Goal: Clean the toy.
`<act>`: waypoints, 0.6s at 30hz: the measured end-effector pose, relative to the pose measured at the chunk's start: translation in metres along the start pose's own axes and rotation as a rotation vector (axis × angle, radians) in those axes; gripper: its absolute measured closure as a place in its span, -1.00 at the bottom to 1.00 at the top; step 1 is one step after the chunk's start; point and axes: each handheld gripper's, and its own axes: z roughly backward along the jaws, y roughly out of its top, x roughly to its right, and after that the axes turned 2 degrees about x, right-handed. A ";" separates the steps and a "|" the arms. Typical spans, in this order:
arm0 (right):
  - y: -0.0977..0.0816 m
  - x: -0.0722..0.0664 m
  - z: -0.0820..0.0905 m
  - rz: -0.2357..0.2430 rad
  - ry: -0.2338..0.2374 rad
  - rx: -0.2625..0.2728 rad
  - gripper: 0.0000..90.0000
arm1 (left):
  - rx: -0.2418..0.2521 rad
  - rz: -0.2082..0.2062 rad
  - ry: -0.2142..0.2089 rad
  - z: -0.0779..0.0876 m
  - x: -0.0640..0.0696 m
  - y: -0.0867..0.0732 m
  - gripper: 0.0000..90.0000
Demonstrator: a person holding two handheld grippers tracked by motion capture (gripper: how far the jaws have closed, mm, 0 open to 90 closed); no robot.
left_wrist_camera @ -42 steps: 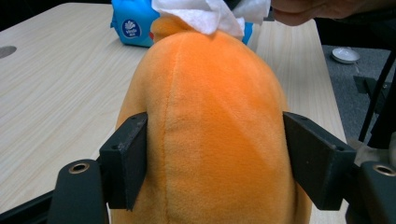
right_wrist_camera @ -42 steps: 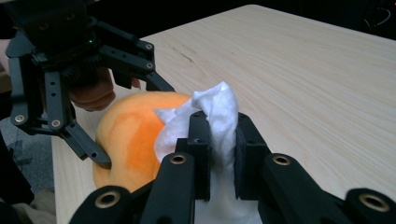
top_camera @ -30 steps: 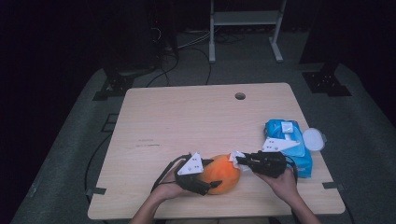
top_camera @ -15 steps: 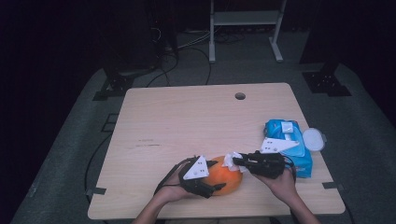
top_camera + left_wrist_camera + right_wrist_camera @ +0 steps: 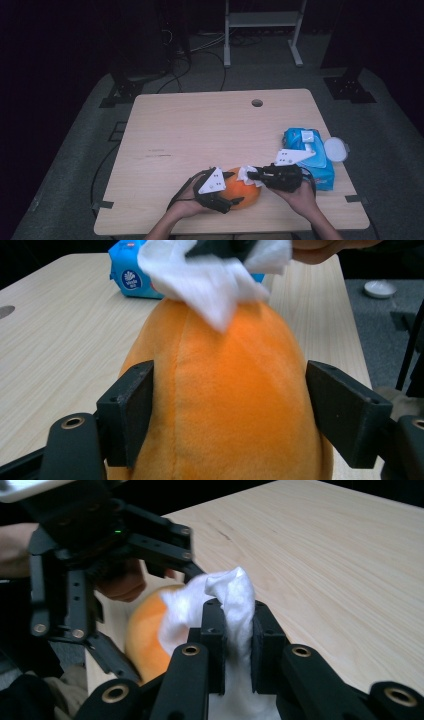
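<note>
You are partway through wiping the round orange plush toy (image 5: 225, 400) at the table's (image 5: 200, 130) near edge. Your left gripper (image 5: 235, 405) straddles it, jaws just loosening, right-hand pad standing clear. Your right gripper (image 5: 235, 645) pinches a crumpled white wipe (image 5: 225, 605) against the toy's top. Next, re-grip and rub onward.
</note>
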 end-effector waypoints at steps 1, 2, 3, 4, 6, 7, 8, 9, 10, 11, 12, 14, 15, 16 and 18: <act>-0.003 0.007 0.003 -0.012 -0.026 -0.006 0.75 | 0.003 0.003 -0.001 0.000 -0.001 0.000 -0.48; -0.005 0.011 0.005 -0.030 -0.027 -0.002 0.75 | 0.003 0.011 -0.003 0.000 -0.002 -0.001 -0.48; -0.008 0.015 0.009 -0.057 -0.026 0.004 0.75 | 0.006 0.014 -0.001 0.000 -0.002 -0.001 -0.48; -0.008 0.015 0.010 -0.061 -0.029 0.005 0.75 | 0.008 0.016 0.000 -0.001 -0.002 0.000 -0.49; -0.006 0.009 0.009 -0.061 -0.013 0.012 0.75 | 0.003 0.012 0.010 -0.003 -0.001 0.001 -0.50; -0.004 0.006 0.007 -0.050 -0.004 0.011 0.75 | -0.003 0.008 0.014 -0.004 0.001 0.002 -0.51; -0.002 0.000 0.004 -0.032 0.008 0.009 0.75 | -0.007 -0.001 0.019 -0.004 0.002 0.003 -0.52; 0.001 -0.006 0.000 -0.011 0.018 0.004 0.75 | -0.010 -0.002 0.020 -0.004 0.002 0.003 -0.52; 0.002 -0.008 -0.002 0.005 0.015 -0.001 0.75 | -0.009 0.001 0.018 -0.003 0.001 0.002 -0.52; 0.003 -0.008 -0.002 0.009 0.014 -0.004 0.75 | -0.004 0.013 0.010 -0.002 0.000 0.002 -0.52; 0.002 -0.005 -0.001 0.001 0.017 -0.004 0.75 | 0.003 0.023 0.000 -0.001 0.000 0.002 -0.54; -0.001 0.001 0.001 -0.010 0.009 -0.010 0.75 | 0.032 0.052 -0.027 0.003 -0.005 0.004 -0.62; -0.004 0.005 0.003 -0.025 0.007 -0.010 0.75 | 0.051 0.086 -0.029 0.005 -0.008 0.005 -0.66; -0.006 0.008 0.005 -0.034 0.004 -0.006 0.75 | 0.054 0.122 -0.015 0.006 -0.011 0.005 -0.74; -0.008 0.012 0.008 -0.035 -0.009 -0.005 0.75 | 0.028 0.155 0.020 0.005 -0.016 0.002 -0.85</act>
